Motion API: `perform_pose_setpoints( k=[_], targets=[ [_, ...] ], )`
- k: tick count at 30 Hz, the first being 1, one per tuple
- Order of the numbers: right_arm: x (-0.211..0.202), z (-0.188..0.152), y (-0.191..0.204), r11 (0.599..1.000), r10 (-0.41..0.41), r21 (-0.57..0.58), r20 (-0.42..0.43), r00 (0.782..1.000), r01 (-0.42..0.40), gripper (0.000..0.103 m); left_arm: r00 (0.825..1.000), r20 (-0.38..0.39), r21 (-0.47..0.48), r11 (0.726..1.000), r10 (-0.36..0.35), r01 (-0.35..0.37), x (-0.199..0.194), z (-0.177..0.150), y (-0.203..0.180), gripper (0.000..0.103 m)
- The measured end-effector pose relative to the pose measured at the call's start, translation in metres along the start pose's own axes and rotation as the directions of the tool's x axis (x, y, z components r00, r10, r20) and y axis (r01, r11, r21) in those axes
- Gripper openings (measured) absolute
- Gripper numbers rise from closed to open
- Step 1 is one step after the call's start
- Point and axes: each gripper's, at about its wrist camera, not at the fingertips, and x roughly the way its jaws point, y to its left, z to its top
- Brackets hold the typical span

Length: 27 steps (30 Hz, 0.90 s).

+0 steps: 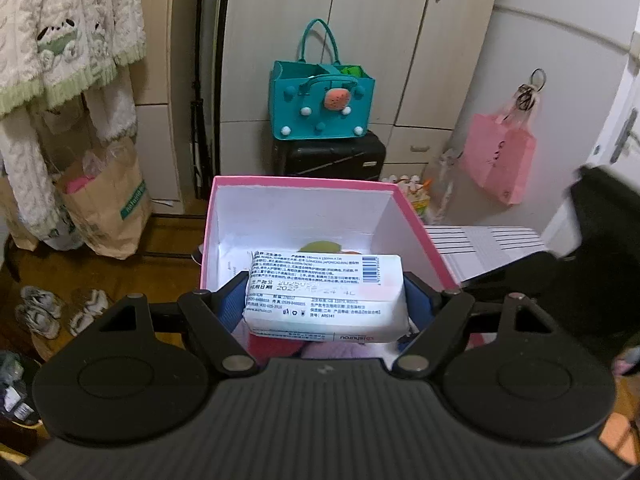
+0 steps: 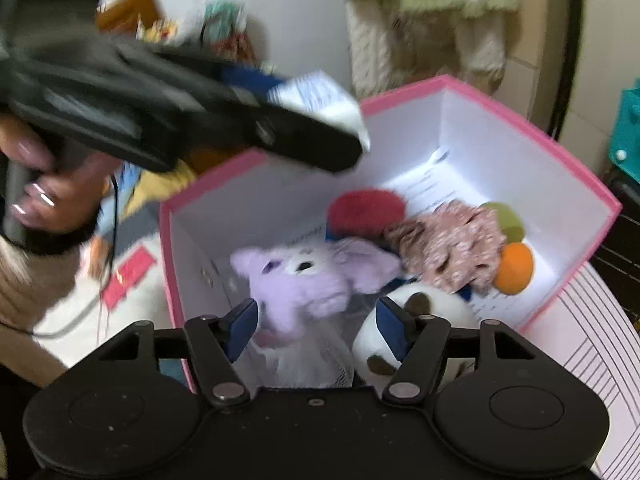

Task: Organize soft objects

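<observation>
My left gripper [image 1: 326, 300] is shut on a white pack of wet wipes [image 1: 324, 296] and holds it above the near edge of the pink box [image 1: 304, 184]. In the right wrist view the left gripper [image 2: 320, 128] shows blurred over the box's [image 2: 500, 100] far left corner with the pack [image 2: 320, 100] in it. Inside the box lie a purple plush [image 2: 296, 280], a red pompom [image 2: 366, 212], a floral cloth [image 2: 448, 248], an orange ball [image 2: 516, 268], a green ball [image 2: 506, 220] and a white-and-brown plush [image 2: 420, 312]. My right gripper [image 2: 316, 322] is open and empty over the box's near side.
A teal felt bag [image 1: 322, 100] stands on a black suitcase [image 1: 328, 156] by the wardrobe. A pink bag [image 1: 498, 156] hangs on the right. A paper bag [image 1: 108, 208] and shoes [image 1: 60, 312] are on the floor at left. A striped lid [image 1: 480, 244] lies right of the box.
</observation>
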Motion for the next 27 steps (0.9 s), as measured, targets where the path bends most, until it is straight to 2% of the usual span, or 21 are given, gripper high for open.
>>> perform_pose_setpoints(
  k=[6, 12, 18, 22, 27],
  targets=[
    [-0.031, -0.014, 0.0, 0.998, -0.041, 0.046, 0.103, 0.994, 0.036, 0.071, 0.998, -0.006, 0.028, 0.998, 0.059, -0.059, 0.028, 0.003, -0.004, 0.078],
    [-0.048, -0.025, 0.01, 0.996, -0.073, 0.052, 0.15, 0.986, 0.066, 0.071, 0.993, 0.003, 0.049, 0.992, 0.119, -0.119, 0.049, 0.011, -0.005, 0.078],
    [-0.053, -0.028, 0.012, 0.993, -0.109, 0.06, 0.179, 0.978, 0.1, 0.071, 0.989, -0.006, 0.004, 0.989, 0.146, -0.146, 0.058, 0.013, -0.002, 0.082],
    [-0.058, -0.03, 0.016, 0.991, -0.13, 0.067, 0.194, 0.972, 0.119, 0.071, 0.988, 0.007, 0.006, 0.988, 0.153, -0.153, 0.048, 0.01, -0.006, 0.087],
    [-0.072, -0.039, 0.026, 0.986, -0.16, 0.076, 0.222, 0.962, 0.147, 0.072, 0.988, 0.047, 0.026, 0.988, 0.15, -0.151, 0.018, 0.01, -0.019, 0.088]
  ],
)
